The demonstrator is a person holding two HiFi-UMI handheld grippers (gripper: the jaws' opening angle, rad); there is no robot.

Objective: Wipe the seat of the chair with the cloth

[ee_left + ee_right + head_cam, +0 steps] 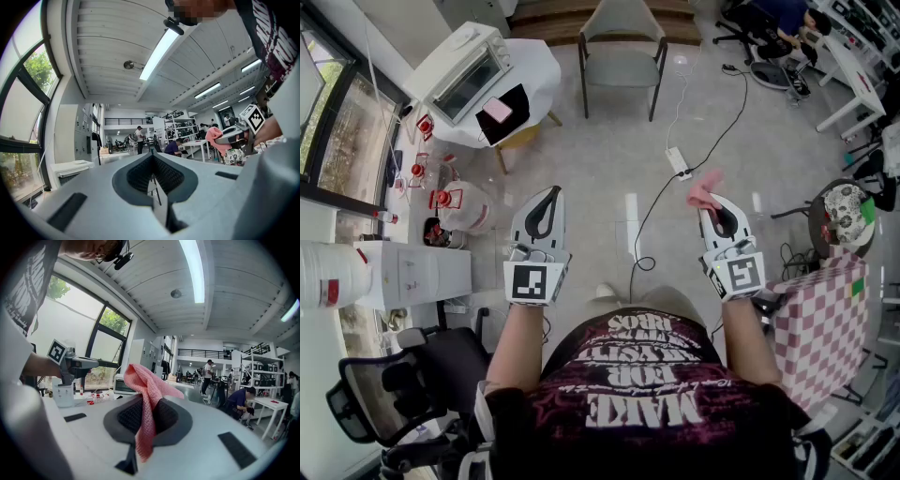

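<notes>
The chair (622,62), with a grey seat and dark frame, stands across the floor at the top of the head view, well beyond both grippers. My right gripper (712,203) is shut on a pink mesh cloth (705,190). In the right gripper view the cloth (147,394) sticks up and drapes from between the closed jaws of that gripper (142,404). My left gripper (548,194) is shut and holds nothing; its jaws meet in the left gripper view (152,157). Both grippers are held level in front of the person's body.
A white table (539,66) at the back left carries a toaster oven (464,66). A power strip (679,161) and its cables lie on the floor between me and the chair. A checkered table (825,319) is at the right. A black office chair (394,384) stands at the lower left.
</notes>
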